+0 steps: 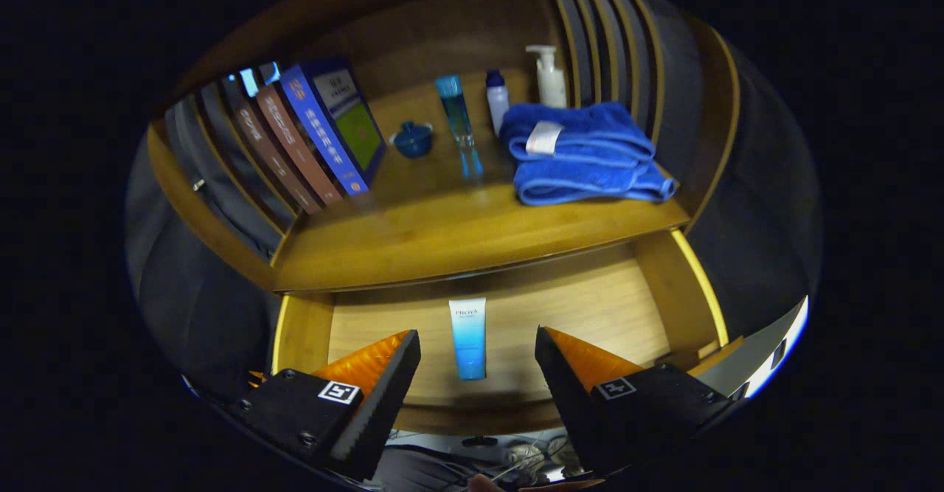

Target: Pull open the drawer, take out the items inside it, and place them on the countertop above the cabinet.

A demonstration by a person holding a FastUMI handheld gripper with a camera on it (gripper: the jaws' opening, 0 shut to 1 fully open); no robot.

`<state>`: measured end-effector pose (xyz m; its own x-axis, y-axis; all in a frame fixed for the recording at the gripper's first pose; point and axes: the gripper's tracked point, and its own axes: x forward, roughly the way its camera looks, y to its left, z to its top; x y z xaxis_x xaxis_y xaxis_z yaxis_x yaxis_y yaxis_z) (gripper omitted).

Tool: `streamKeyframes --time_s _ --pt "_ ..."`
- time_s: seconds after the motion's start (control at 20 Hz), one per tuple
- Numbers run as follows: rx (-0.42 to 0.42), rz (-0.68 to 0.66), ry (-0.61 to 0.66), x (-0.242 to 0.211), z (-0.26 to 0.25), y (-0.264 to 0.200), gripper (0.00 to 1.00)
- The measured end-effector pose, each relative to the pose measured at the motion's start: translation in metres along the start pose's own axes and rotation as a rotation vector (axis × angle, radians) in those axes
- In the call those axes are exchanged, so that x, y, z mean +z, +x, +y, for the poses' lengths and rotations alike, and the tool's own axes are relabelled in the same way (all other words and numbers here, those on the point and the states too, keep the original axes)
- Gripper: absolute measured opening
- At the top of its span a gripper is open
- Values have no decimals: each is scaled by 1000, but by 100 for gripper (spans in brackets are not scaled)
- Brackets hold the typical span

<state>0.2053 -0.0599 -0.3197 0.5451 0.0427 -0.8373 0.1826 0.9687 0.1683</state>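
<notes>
Gripper view looks down into the drawer (667,296), which already stands pulled out beneath the desk (442,237). I hold the gripper (478,352) spread wide and empty above the drawer's front edge, its fingers well apart and touching nothing. One item lies on the drawer floor: a blue-and-white tube (468,337), lengthwise, cap end toward me, between the two fingers and slightly ahead of them.

I judge the opening step done and the picking step about to begin. My next move calls for lowering the gripper straight down so the fingers straddle the tube across its narrow width, then closing gently, since a soft tube may squash or slip.

On the desk stand leaning books (317,138), a small blue lidded pot (412,139), a tall blue bottle (459,119), a small white bottle (498,101), a pump bottle (549,75) and a folded blue towel (582,156). Free wood in front of them looks the likeliest landing spot.

The tube carries a short brand word near its top, too small for me to read with confidence.
</notes>
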Motion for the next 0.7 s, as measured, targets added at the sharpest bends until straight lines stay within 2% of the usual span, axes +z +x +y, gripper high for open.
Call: streamKeyframes --time_s 0.4,0.6,0.7 --pt "-49 277 -27 -44 6 74 98" --pt "-94 345 -68 -62 5 89 98" --pt "-100 353 -83 -66 4 96 95"
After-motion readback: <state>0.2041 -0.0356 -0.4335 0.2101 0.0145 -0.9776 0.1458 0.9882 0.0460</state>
